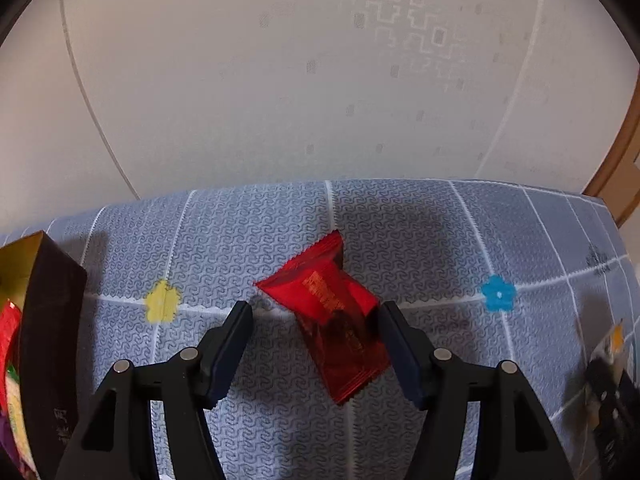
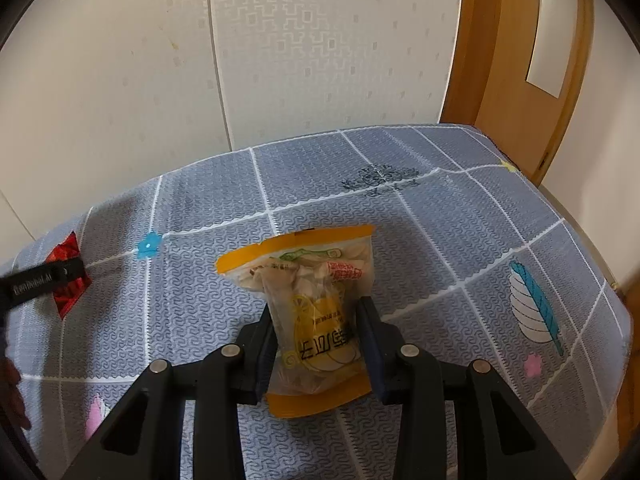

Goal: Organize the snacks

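Observation:
In the left wrist view a red snack packet (image 1: pixel 334 314) lies on the blue patterned tablecloth (image 1: pixel 248 240), between the fingers of my left gripper (image 1: pixel 316 316), nearer the right finger. The jaws stand wide apart and open. A dark box (image 1: pixel 44 344) with colourful snacks inside stands at the far left. In the right wrist view my right gripper (image 2: pixel 318 320) is shut on an orange and clear snack bag (image 2: pixel 316 316), pinching its middle just above the cloth. The red packet (image 2: pixel 66 276) and the left gripper's finger (image 2: pixel 40 280) show at the far left.
The table's far edge meets a white patterned wall (image 1: pixel 280 80). A wooden door (image 2: pixel 520 60) stands at the back right. The table's right edge (image 2: pixel 600 280) drops off near the door. The right gripper shows blurred at the left wrist view's right edge (image 1: pixel 608 392).

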